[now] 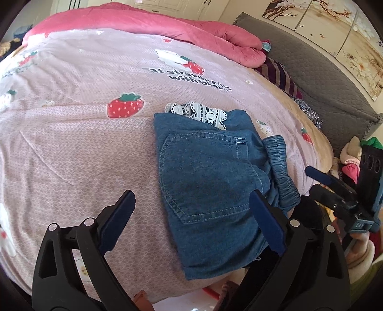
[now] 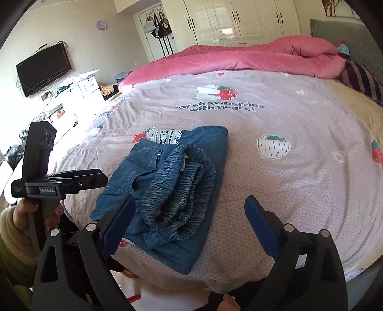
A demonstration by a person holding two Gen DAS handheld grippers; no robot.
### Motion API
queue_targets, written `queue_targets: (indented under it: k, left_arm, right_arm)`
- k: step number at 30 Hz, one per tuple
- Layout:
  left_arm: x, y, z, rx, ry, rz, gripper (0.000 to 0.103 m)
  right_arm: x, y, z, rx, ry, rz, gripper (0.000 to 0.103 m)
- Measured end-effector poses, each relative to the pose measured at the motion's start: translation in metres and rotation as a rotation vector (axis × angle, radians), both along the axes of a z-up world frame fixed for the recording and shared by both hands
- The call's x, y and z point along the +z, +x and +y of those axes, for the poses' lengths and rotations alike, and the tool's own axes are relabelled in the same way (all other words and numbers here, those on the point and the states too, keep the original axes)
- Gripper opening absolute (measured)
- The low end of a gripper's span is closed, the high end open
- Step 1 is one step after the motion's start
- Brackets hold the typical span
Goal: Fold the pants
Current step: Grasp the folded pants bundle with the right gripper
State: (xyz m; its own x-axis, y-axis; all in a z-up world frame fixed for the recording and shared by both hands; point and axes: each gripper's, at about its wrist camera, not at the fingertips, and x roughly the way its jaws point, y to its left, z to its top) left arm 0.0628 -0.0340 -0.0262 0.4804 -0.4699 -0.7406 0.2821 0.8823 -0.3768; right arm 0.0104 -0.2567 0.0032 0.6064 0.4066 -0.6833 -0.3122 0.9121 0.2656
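Note:
Blue denim pants (image 1: 210,177) lie folded into a compact stack near the front edge of the bed, back pocket up, white lace trim at the far end. In the right wrist view the pants (image 2: 167,191) show their gathered elastic waistband on top. My left gripper (image 1: 191,224) is open and empty, its jaws standing to either side of the stack's near end, just above it. My right gripper (image 2: 189,224) is open and empty, its left finger (image 2: 117,227) over the stack's near corner. Each gripper shows in the other's view, the right gripper (image 1: 335,189) and the left gripper (image 2: 71,179).
The bed has a pink strawberry-print sheet (image 1: 83,143). A rolled pink quilt (image 1: 167,26) lies at the far side, and a striped pillow (image 1: 280,76) by the grey headboard (image 1: 323,79). A TV (image 2: 43,69) and a cluttered desk stand to the left, wardrobes (image 2: 239,21) behind.

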Motion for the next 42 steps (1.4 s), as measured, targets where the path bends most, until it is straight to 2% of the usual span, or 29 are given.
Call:
queue_targets:
  k: [7, 15, 25, 37, 42]
  left_arm:
    - [-0.009, 0.002, -0.011, -0.018, 0.020, 0.021, 0.090]
    - [-0.016, 0.000, -0.016, -0.040, 0.030, 0.034, 0.091]
    - [-0.020, 0.006, -0.019, -0.046, -0.015, 0.044, 0.091]
    - [-0.021, 0.010, -0.029, -0.062, -0.007, 0.037, 0.091]
    - [-0.022, 0.011, -0.030, -0.064, -0.012, 0.034, 0.091]
  right_arm:
    - [-0.012, 0.014, 0.000, 0.000, 0.065, 0.053, 0.092]
    - [-0.021, 0.021, 0.003, 0.019, 0.079, 0.088, 0.092]
    - [-0.031, 0.035, 0.003, 0.030, 0.128, 0.132, 0.092]
    - [-0.040, 0.055, 0.018, 0.075, 0.130, 0.157, 0.093]
    - [-0.042, 0.063, 0.017, 0.085, 0.181, 0.169, 0.093]
